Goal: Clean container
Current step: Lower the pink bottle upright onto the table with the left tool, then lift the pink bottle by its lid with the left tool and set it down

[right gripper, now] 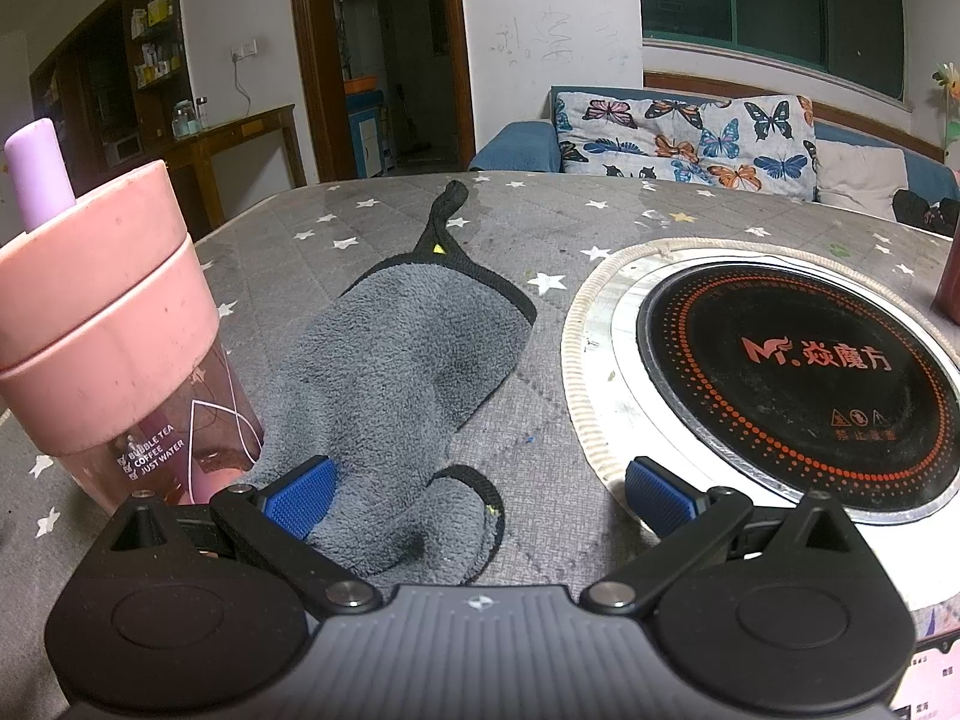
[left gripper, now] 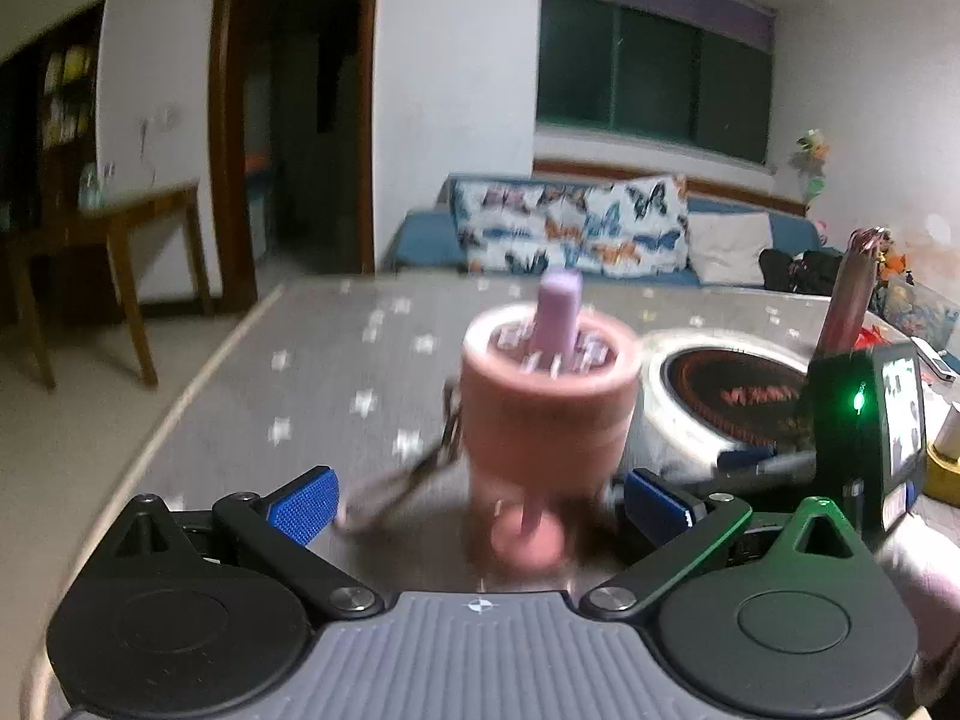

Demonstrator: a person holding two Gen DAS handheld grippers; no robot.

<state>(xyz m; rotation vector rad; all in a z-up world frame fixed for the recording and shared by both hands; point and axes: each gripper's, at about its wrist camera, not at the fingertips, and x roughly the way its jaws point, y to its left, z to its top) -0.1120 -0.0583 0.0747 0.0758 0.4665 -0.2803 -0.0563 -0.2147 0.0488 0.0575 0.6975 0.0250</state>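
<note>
Both hand-held grippers (left gripper: 477,501) (right gripper: 480,495) gape; pink cup (right gripper: 114,330) reads "BUBBLE TEA COFFEE JUST WATER".

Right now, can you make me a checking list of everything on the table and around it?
Surface: grey star-print tablecloth, with a round black cooktop set into it.
Job's things: pink cup with a lilac straw, upright; grey cloth lying crumpled beside it.
Clutter: a dark red object at the far right edge, too cut off to name.
Grippers: left gripper open, cup between its fingers, blurred. Right gripper open over the cloth, holding nothing.
Cables: nothing seen.
Surroundings: blue sofa with a butterfly blanket, dark window, doorway, wooden side table.
</note>
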